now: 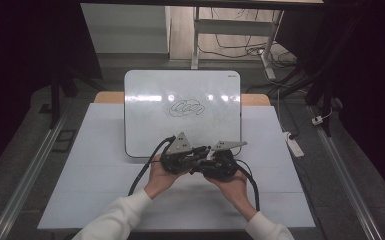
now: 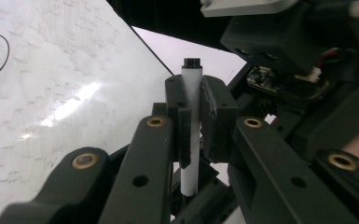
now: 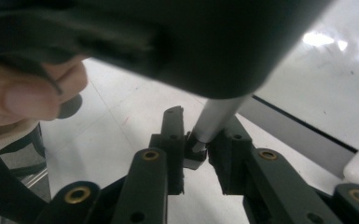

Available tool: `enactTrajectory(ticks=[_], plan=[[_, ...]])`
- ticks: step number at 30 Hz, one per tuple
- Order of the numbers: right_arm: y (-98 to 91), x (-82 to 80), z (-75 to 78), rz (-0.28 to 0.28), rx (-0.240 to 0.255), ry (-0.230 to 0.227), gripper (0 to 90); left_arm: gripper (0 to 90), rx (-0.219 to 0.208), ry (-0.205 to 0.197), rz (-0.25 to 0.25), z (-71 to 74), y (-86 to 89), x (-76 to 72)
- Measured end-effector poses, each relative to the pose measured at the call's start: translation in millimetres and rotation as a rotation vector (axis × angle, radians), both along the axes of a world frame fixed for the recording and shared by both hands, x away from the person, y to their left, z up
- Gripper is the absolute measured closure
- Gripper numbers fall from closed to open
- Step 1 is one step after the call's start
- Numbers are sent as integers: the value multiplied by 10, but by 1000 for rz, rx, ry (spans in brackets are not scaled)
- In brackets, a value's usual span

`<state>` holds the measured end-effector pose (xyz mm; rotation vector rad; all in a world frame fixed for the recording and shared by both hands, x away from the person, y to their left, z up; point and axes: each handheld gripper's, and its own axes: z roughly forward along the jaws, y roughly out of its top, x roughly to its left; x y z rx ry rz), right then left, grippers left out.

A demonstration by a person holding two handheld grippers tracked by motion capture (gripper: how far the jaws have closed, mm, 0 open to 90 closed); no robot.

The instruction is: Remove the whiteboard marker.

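Background beyond the table, dim room.
Power strip (image 1: 295, 144) on grey floor (image 1: 340, 200) at right; cables (image 1: 240, 50) trail under white desk frame (image 1: 230, 27) behind.

Marker (image 2: 192, 121) lower end hidden behind linkage; whiteboard (image 1: 180, 85) scribble (image 1: 186, 107) too small to read.

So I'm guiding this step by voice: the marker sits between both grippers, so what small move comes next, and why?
Probably pull the right gripper straight away along the marker to uncap it. The left gripper clamps the white barrel, while the right one's jaws pinch the marker's dark end. The whiteboard lies just beyond the hands, already scribbled on, so writing or erasing looks likely.
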<state>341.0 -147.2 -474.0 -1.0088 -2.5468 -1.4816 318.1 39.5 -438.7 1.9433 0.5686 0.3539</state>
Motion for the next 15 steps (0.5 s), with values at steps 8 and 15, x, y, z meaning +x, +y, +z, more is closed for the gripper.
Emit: enactTrajectory(ticks=[8,15], plan=[[9,35,-40,-3,-19,47,762,805,27,-8,0,-29,-60,-10],[-1,9,-20,-8,-27,-11,771,638,-14,9,6,-10,24,-11]])
